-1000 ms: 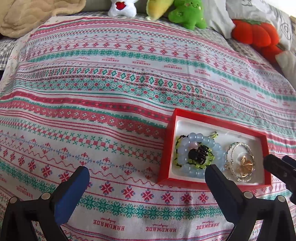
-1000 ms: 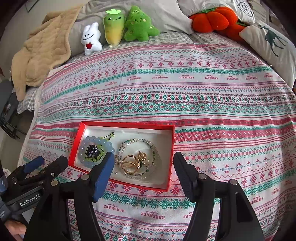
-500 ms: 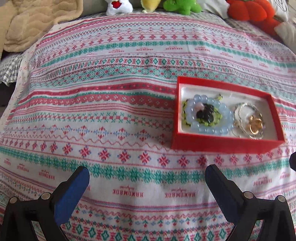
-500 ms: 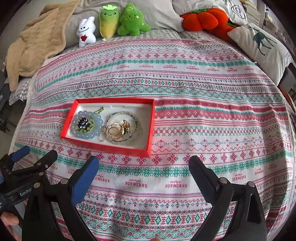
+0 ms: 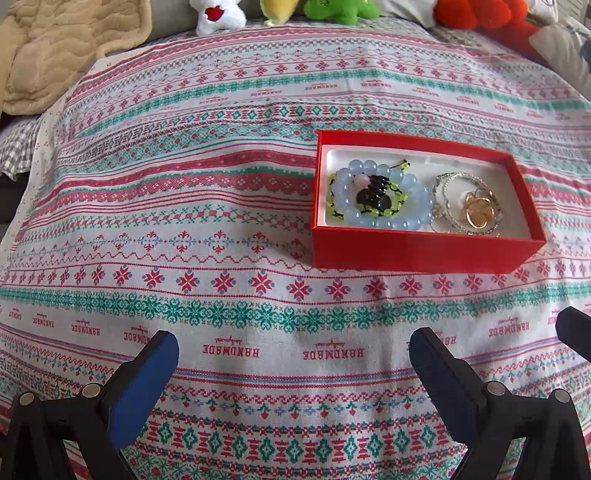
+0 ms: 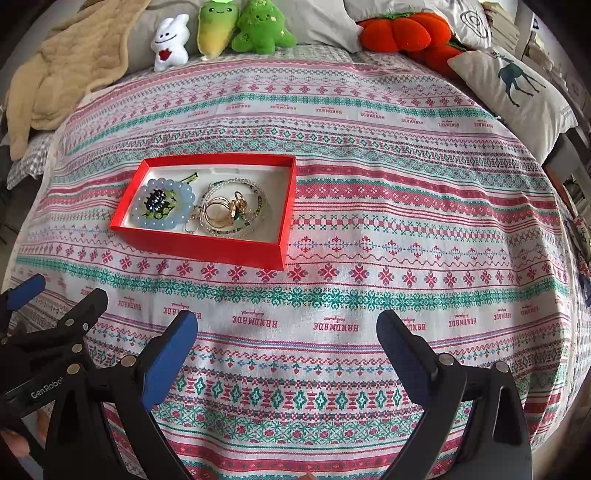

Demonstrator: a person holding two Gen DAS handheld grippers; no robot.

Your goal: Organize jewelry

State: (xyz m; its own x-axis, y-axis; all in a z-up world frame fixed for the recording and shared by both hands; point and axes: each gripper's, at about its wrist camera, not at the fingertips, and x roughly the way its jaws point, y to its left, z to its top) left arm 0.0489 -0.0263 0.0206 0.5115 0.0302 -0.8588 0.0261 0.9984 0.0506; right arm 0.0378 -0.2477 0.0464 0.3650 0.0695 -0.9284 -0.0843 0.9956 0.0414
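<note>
A red jewelry box (image 5: 424, 254) with a white lining lies on the patterned bedspread; it also shows in the right wrist view (image 6: 207, 245). Inside, at its left, a pale blue bead bracelet (image 5: 384, 219) rings green beads and a black piece (image 5: 373, 190). At its right lie silver bracelets and gold rings (image 5: 478, 210), also seen in the right wrist view (image 6: 225, 212). My left gripper (image 5: 293, 354) is open and empty, well in front of the box. My right gripper (image 6: 286, 336) is open and empty, in front and right of it.
Plush toys (image 6: 236, 29) line the far edge of the bed, with an orange plush pumpkin (image 6: 399, 31) and a deer-print pillow (image 6: 517, 88) at the right. A beige blanket (image 6: 66, 66) lies at the far left. The striped bedspread (image 6: 369, 221) covers the bed.
Both grippers have pulled back from the box toward the near edge of the bed. The box and its jewelry now lie farther ahead in both views. Both stay open.
</note>
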